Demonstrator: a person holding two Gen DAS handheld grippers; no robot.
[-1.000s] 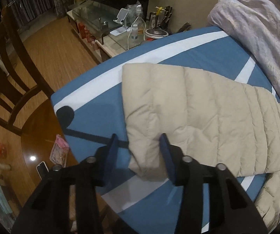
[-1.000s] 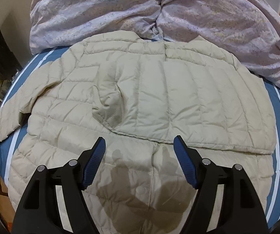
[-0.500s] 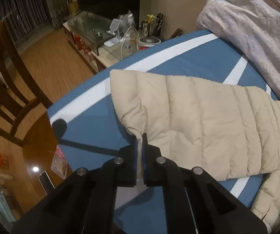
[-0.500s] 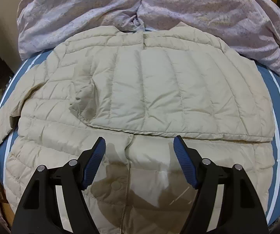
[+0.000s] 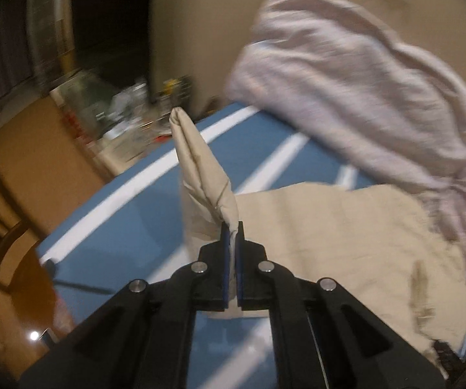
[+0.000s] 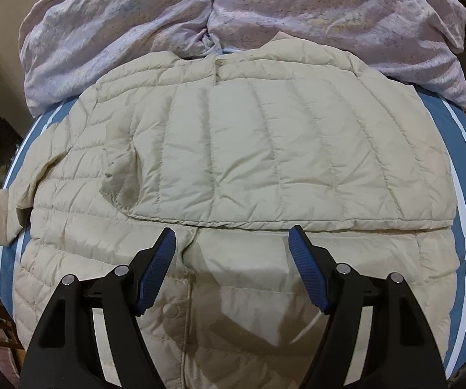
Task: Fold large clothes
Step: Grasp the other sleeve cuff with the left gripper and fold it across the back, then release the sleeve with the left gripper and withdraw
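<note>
Left gripper (image 5: 232,227): jaws pressed together on the cuff end of the jacket sleeve (image 5: 205,175), fabric pinched between the blue pads. A second ago those jaws stood spread around the sleeve as it lay flat on the bedsheet (image 5: 129,227); they have since clamped shut, and the sleeve now stands up from the pads in a folded peak at frame centre, lifted clear of the sheet (the background is smeared, so the hand looks to be in motion).

Right gripper (image 6: 231,243): jaws spread wide, nothing between them, hovering over the lower middle of the jacket (image 6: 265,149), just below the edge of the sleeve already folded across the chest.

The beige quilted jacket lies front-up on the blue, white-striped bedsheet, filling mid-frame in the right view; a rumpled lilac quilt (image 6: 200,16) sits along the top, touching the collar.

Judgement: the other sleeve is already laid across, so this lift starts the second sleeve fold. Next, carry the cuff inward over the body.
</note>
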